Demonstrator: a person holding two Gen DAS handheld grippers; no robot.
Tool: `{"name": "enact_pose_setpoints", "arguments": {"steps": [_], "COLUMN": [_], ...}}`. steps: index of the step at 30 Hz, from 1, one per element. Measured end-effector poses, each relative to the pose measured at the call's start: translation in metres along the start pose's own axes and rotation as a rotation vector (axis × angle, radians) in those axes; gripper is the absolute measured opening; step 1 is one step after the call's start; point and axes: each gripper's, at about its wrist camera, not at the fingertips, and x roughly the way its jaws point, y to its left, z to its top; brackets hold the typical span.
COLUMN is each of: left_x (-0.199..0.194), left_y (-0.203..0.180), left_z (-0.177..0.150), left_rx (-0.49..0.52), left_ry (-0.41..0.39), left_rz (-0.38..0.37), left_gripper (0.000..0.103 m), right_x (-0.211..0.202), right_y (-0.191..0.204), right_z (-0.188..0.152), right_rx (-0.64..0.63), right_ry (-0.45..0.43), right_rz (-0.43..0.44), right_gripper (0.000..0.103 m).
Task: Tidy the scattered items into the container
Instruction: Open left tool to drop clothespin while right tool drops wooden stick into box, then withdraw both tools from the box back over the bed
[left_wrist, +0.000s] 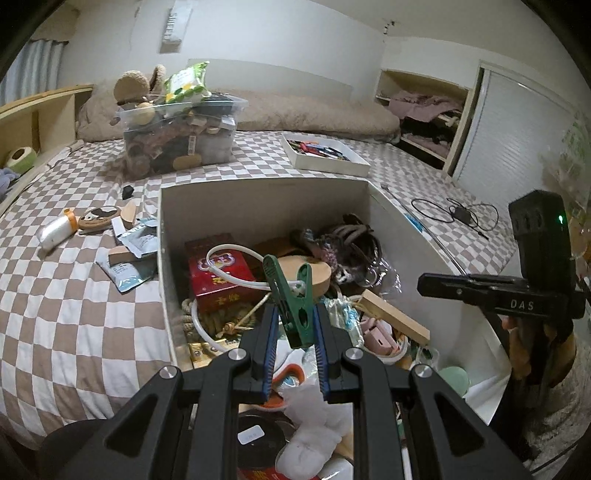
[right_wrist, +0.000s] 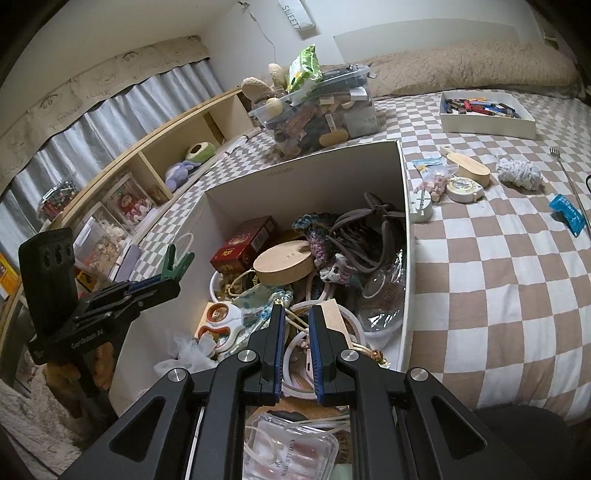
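A white cardboard box (left_wrist: 258, 195) stands on the checkered bed, full of clutter: a red box (left_wrist: 218, 277), a round wooden piece (right_wrist: 284, 262), scissors (right_wrist: 221, 317). My left gripper (left_wrist: 295, 314) is shut on a green clothespin (left_wrist: 291, 299) and holds it above the box's inside; the clothespin also shows in the right wrist view (right_wrist: 177, 264). My right gripper (right_wrist: 296, 317) is open and empty, low over the box's near end. Scattered items lie on the bed left of the box (left_wrist: 125, 240) and to its right, including a wooden brush (right_wrist: 467, 166) and a tape measure (right_wrist: 463, 188).
A clear bin (left_wrist: 181, 136) of odds and ends and a shallow white tray (left_wrist: 325, 155) sit farther back on the bed. A black cable (left_wrist: 458, 214) and a blue packet (right_wrist: 569, 214) lie to the right. A wooden shelf (right_wrist: 147, 158) runs along the left.
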Motion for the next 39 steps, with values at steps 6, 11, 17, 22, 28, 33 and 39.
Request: {"name": "enact_pose_setpoints", "arguments": {"steps": [6,11,17,22,28,33,39], "left_x": [0.001,0.004,0.000,0.001,0.002,0.002,0.002], "left_y": [-0.006,-0.007,-0.004,-0.002,0.001,0.002,0.002], "left_z": [-0.001,0.000,0.000,0.000,-0.002,-0.002,-0.002], "left_rx": [0.019,0.019,-0.004,-0.013,-0.030,-0.037,-0.039], "left_ry": [0.017,0.035,0.022,0.023,0.033,0.034,0.034], "left_rz": [-0.035,-0.037,-0.042,-0.047,-0.056,-0.058,-0.057], "left_gripper": [0.019,0.051,0.075,0.075,0.075,0.075,0.075], "right_x": [0.000,0.000,0.000,-0.001,-0.001,-0.001,-0.001], "right_y": [0.000,0.000,0.002,0.002,0.001,0.002,0.002], "right_z": [0.000,0.000,-0.001,-0.001,-0.001,-0.001,-0.001], "right_rx": [-0.001,-0.003,-0.005,-0.009,-0.010,-0.010,-0.023], "right_ry": [0.000,-0.001,-0.002,-0.003,-0.003,-0.003,0.000], "right_rz": [-0.001,-0.001,-0.001,-0.005,-0.005,-0.005,-0.016], "right_gripper": [0.013,0.013,0.013,0.013,0.013,0.013,0.013]}}
